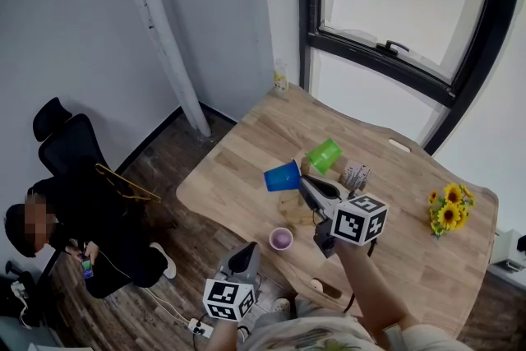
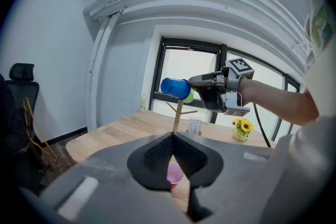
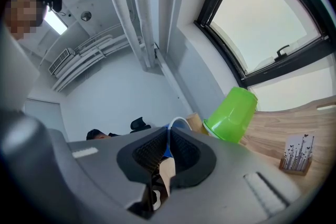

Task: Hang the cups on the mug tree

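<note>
A wooden mug tree (image 1: 289,201) stands mid-table with a green cup (image 1: 324,154) hung upside down on it. My right gripper (image 1: 302,181) is shut on a blue cup (image 1: 283,175) and holds it on its side at the tree's top. In the right gripper view the jaws pinch the cup's thin white edge, with the blue cup (image 3: 167,151) behind and the green cup (image 3: 232,115) to the right. A pink cup (image 1: 281,239) stands upright on the table near the front edge. My left gripper (image 1: 246,249) hangs low off the table's edge, shut and empty, pointed at the pink cup (image 2: 174,173).
A small card holder (image 1: 355,177) stands just right of the tree, and sunflowers (image 1: 448,210) sit at the table's right edge. A little bottle (image 1: 281,79) is at the far corner. A person sits on the floor at left (image 1: 66,226) beside an office chair.
</note>
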The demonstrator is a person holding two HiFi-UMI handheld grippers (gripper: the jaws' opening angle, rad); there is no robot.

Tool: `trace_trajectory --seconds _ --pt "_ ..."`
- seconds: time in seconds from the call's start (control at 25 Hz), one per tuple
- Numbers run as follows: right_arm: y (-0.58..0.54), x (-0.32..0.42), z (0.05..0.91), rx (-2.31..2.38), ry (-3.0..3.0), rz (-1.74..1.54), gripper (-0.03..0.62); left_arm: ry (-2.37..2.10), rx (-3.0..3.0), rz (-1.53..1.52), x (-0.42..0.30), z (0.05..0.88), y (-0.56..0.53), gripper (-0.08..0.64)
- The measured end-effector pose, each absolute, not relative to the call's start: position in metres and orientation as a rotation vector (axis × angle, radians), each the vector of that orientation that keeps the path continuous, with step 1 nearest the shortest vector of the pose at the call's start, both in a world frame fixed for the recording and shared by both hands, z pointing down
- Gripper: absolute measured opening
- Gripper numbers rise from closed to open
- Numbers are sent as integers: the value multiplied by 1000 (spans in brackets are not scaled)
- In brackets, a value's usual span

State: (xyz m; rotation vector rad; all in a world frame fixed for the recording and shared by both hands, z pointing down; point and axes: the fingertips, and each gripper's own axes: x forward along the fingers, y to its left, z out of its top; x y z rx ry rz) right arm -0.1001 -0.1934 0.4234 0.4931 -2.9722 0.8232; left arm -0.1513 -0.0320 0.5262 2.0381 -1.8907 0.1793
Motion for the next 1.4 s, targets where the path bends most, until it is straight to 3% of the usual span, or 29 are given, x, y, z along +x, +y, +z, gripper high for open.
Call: trace_trajectory --seconds 0.88,1.04,1.4 --pt "-198 -92 476 559 -2758 632 28 -1878 2027 191 -155 531 -33 3" --pt "-188 -89 492 539 -2698 567 87 -1879 2016 192 -157 536 -31 2" --pt "-144 -89 532 426 -2621 374 130 -1875 2002 187 -160 542 -31 3"
